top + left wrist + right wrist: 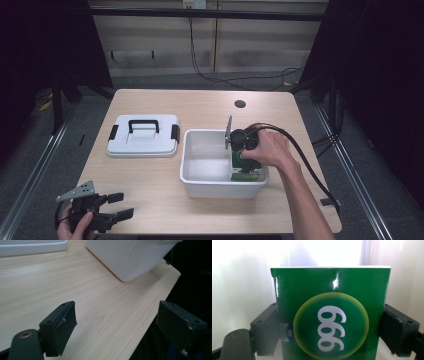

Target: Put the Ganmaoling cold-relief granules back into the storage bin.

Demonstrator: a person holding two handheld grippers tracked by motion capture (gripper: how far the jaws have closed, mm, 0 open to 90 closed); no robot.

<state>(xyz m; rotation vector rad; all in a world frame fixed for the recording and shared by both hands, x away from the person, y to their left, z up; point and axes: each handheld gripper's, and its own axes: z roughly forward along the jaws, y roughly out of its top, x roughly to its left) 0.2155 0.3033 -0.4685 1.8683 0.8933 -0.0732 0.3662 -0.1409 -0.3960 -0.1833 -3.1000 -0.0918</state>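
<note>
The left tool hangs low at the near left, jaws spread wide apart. The right tool points downward, arm outstretched, jaws clamped.

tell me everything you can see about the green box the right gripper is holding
The green box looks like glossy printed card, with glare on its face. A round yellow-rimmed emblem carries white digits, seen upside down in the right gripper view, and a white edge runs along its far side. The right gripper clamps it, a black jaw on either side. It sits inside the white bin, at the right near corner.
</note>
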